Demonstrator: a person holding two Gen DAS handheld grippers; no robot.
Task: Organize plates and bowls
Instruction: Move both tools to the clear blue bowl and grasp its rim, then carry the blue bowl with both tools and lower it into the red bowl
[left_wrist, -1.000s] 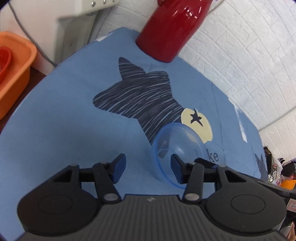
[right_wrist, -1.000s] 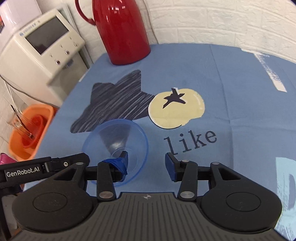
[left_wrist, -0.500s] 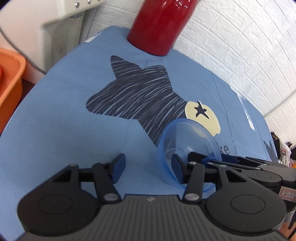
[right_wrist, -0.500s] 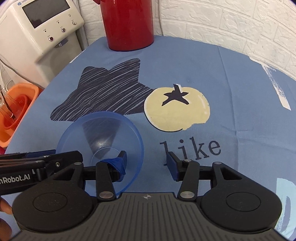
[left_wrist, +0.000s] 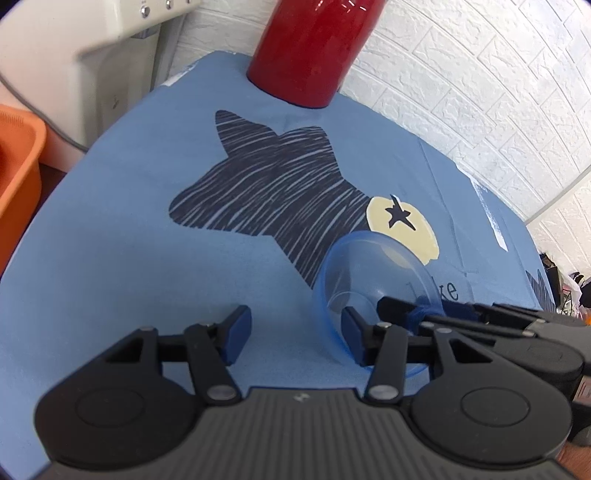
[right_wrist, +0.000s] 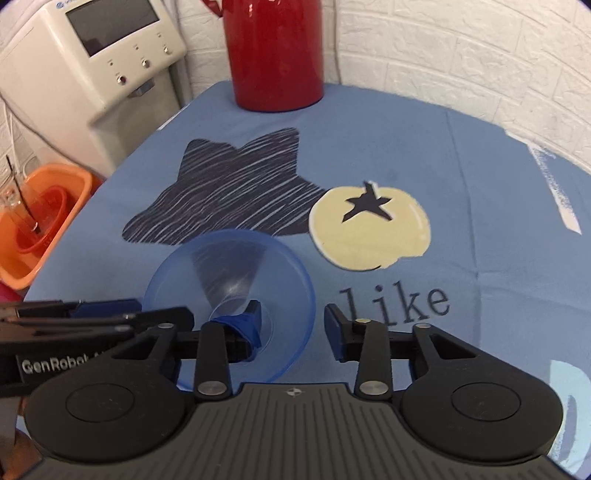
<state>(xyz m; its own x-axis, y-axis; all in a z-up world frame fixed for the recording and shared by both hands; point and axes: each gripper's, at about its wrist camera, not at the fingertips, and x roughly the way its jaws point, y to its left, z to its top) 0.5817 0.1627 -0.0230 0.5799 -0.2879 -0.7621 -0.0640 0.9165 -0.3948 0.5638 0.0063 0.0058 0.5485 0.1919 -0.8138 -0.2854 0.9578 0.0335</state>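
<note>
both claws have eased forward; left claw (left_wrist: 291, 328) and right claw (right_wrist: 293, 325) gape beside bowl (right_wrist: 229, 295)

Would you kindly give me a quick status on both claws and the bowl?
Both claws open. Right claw straddles the blue bowl's rim, one finger inside. Left claw beside it, empty. Red jug far back, not in the way.
</note>
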